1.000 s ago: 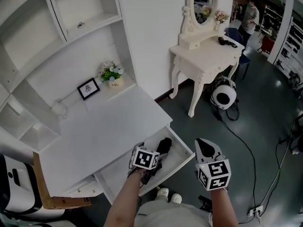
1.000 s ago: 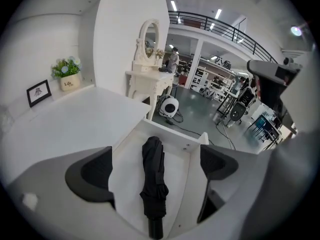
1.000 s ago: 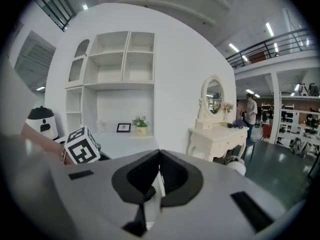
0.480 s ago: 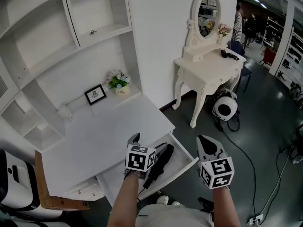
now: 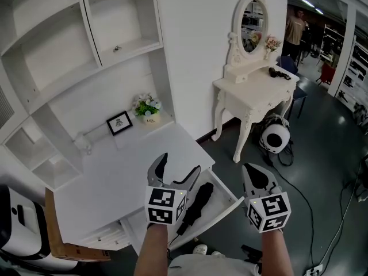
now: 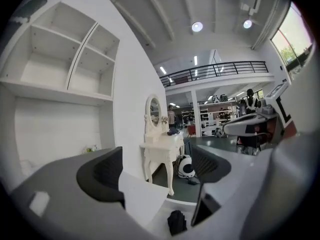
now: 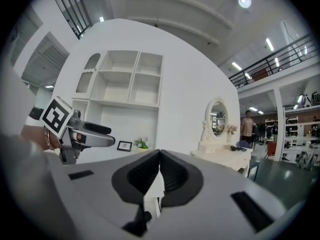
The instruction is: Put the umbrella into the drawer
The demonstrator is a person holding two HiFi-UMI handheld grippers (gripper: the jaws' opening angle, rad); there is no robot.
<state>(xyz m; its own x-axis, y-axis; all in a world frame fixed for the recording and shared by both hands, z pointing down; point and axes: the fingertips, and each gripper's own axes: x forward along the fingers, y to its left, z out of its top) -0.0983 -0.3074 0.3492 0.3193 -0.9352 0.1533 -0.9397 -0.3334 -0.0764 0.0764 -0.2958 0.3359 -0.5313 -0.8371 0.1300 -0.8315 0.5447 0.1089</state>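
Control: Umbrella's position?
Operator: I find the black umbrella [image 5: 196, 203] lying in the open drawer [image 5: 217, 190], in its right half.
Control: Jaws?
Operator: Left gripper [image 5: 179, 168] is spread and closing, with nothing between its jaws. Right gripper [image 5: 250, 171] is pressed together and empty.

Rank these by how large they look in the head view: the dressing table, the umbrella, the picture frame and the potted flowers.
1. dressing table
2. umbrella
3. picture frame and potted flowers: smallest, too alike to rank.

Open desk drawer [image 5: 219, 192] w/ umbrella [image 5: 195, 203] inside
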